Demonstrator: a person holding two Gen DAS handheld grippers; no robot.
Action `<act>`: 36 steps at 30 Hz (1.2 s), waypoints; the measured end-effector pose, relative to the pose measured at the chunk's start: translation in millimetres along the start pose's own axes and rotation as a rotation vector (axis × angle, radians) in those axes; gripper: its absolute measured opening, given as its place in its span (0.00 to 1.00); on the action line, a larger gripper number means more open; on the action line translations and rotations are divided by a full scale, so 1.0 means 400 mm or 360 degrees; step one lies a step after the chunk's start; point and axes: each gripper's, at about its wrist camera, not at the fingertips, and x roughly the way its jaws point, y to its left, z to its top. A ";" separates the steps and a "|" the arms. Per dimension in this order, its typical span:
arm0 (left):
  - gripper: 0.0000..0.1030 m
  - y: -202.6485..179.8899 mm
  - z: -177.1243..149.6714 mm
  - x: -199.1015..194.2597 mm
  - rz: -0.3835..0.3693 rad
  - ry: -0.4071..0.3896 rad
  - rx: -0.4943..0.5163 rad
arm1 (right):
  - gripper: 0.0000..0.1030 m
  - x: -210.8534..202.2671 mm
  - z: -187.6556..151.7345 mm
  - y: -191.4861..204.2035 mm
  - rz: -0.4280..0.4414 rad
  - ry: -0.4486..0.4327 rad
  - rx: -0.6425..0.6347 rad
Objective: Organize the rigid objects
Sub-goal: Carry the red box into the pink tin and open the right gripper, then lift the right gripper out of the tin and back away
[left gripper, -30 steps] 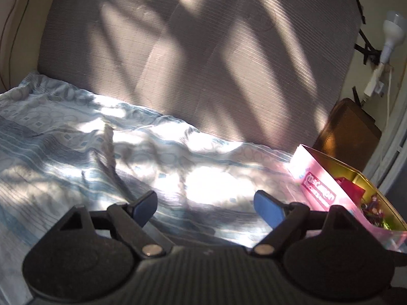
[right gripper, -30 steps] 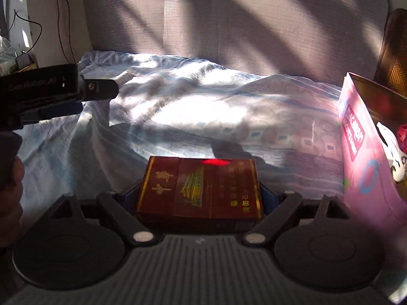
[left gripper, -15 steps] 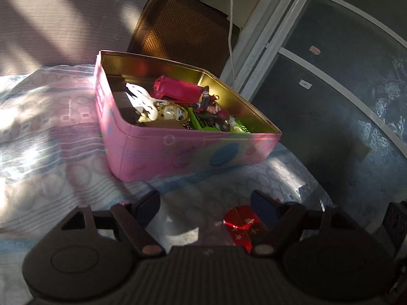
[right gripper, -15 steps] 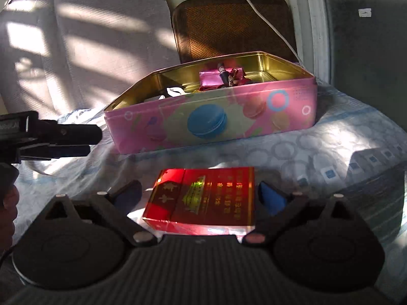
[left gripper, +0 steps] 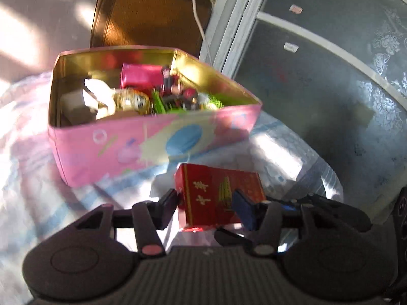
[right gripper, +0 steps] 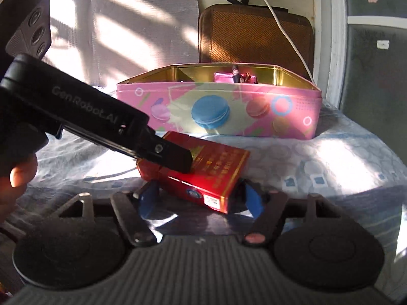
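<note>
A red cigarette box [left gripper: 216,198] [right gripper: 203,175] is held tilted above the patterned cloth, just in front of the pink tin [left gripper: 142,150] [right gripper: 218,111]. My left gripper [left gripper: 206,208] has closed on the box's end; its black finger shows across the box in the right wrist view [right gripper: 175,157]. My right gripper [right gripper: 201,198] has its blue pads on both sides of the box's other end. The open tin holds several small items, among them a magenta box [left gripper: 141,75] and a white toy [left gripper: 99,94].
A brown woven cushion [right gripper: 254,33] leans behind the tin, with a white cable [right gripper: 282,30] hanging over it. A grey floor [left gripper: 330,89] lies beyond the bed's right edge. A grey headboard [right gripper: 122,23] stands at the left.
Both grippers have swung from the headboard to the pink tin. The left gripper has come onto the red box and closed on its end; the box now tilts between both grippers.
</note>
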 end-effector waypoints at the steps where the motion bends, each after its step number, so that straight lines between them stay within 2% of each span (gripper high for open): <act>1: 0.46 0.003 0.024 -0.022 -0.0028 -0.0054 -0.0007 | 0.59 -0.006 0.017 -0.002 0.0002 -0.0046 0.0005; 3: 0.46 0.012 0.085 -0.062 -0.0039 -0.0164 0.0002 | 0.58 -0.016 0.067 -0.013 0.0018 -0.0176 0.0013; 5: 0.47 0.022 0.139 -0.073 0.0007 -0.0232 0.0030 | 0.58 -0.003 0.122 -0.023 0.0042 -0.0269 0.0019; 8: 0.48 0.057 0.211 -0.050 0.0085 -0.0280 0.0044 | 0.59 0.055 0.201 -0.033 0.0060 -0.0326 0.0030; 10: 0.48 0.094 0.252 -0.013 0.0122 -0.0260 0.0012 | 0.59 0.112 0.235 -0.043 0.0066 -0.0301 0.0040; 14: 0.48 0.176 0.316 0.077 0.0187 -0.0202 -0.0060 | 0.58 0.241 0.287 -0.064 0.0096 -0.0112 0.0126; 15: 0.52 0.195 0.329 0.098 0.0209 -0.0199 -0.0079 | 0.57 0.272 0.299 -0.069 0.0081 -0.0075 0.0145; 16: 0.61 0.208 0.338 0.115 0.0251 -0.0203 -0.0096 | 0.57 0.308 0.313 -0.071 0.0026 -0.0052 0.0146; 18: 0.62 0.231 0.349 0.145 0.0421 -0.0219 -0.0121 | 0.57 0.360 0.328 -0.069 -0.0134 -0.0059 0.0106; 19: 0.62 0.238 0.349 0.151 0.0467 -0.0216 -0.0129 | 0.58 0.374 0.329 -0.075 -0.0168 -0.0048 0.0121; 20: 0.62 0.247 0.341 0.146 0.0475 -0.0223 -0.0153 | 0.58 0.377 0.323 -0.089 -0.0141 -0.0037 0.0181; 22: 0.62 0.250 0.321 0.130 0.0482 -0.0241 -0.0157 | 0.58 0.351 0.301 -0.110 -0.0081 -0.0068 0.0264; 23: 0.63 0.245 0.312 0.122 0.0529 -0.0245 -0.0143 | 0.58 0.330 0.286 -0.112 -0.0086 -0.0091 0.0274; 27: 0.76 0.199 0.275 0.081 0.0656 -0.0277 -0.0068 | 0.58 0.239 0.240 -0.117 -0.0080 -0.0167 0.0356; 29: 0.80 0.163 0.253 0.056 0.0702 -0.0298 0.0003 | 0.58 0.188 0.228 -0.117 -0.0084 -0.0211 0.0403; 31: 0.88 0.122 0.229 0.027 0.0737 -0.0329 0.0071 | 0.58 0.130 0.216 -0.118 -0.0091 -0.0259 0.0438; 36: 1.00 0.035 0.172 -0.061 0.0794 -0.0410 0.0135 | 0.59 0.012 0.192 -0.121 -0.0080 -0.0332 0.0522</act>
